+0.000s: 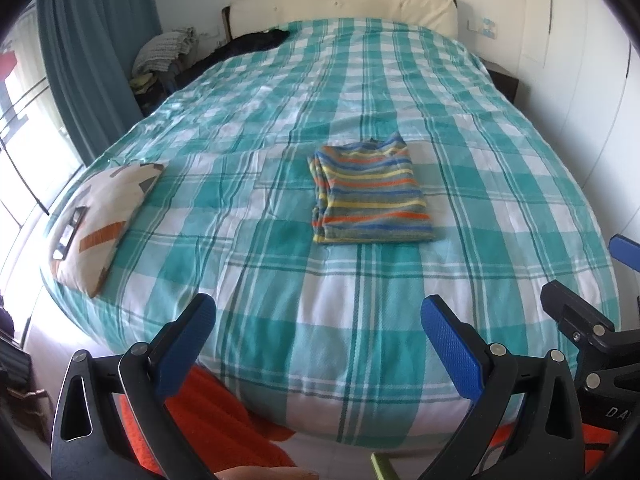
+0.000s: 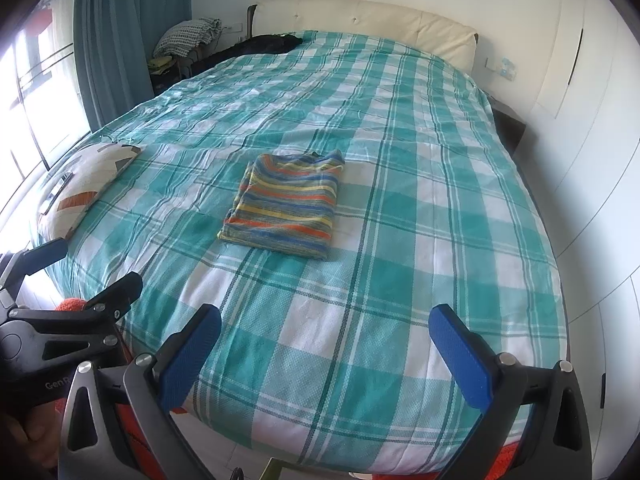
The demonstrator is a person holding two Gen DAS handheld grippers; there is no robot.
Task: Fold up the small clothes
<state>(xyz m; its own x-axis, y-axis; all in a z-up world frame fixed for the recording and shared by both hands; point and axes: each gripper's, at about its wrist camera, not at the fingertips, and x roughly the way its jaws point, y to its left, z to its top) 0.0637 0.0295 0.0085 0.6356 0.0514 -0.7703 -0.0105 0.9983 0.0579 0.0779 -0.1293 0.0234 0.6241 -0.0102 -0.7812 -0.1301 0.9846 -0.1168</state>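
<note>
The left gripper (image 1: 318, 330) is held at the foot of the bed (image 1: 256, 264) with its blue pads spread wide and nothing between them; the right gripper (image 2: 326, 342) is held just beside it in the same spread, empty condition. From both grippers the striped garment (image 1: 370, 192) lies straight ahead, well apart from the fingertips, near the middle of the checked bedspread. In the left wrist view it sits slightly right of centre, and in the right wrist view (image 2: 286, 204) slightly left of centre, so it is placed between the two grippers, with neither clearly nearer. The garment is seen as a compact folded rectangle (its long axis runs away from the grippers toward the headboard (image 1: 344, 4)). Both grippers are levelled above the near bed edge, pointing forward and slightly down. A patterned cushion (image 1: 102, 220) rests far to the left, clear of the garment.
</note>
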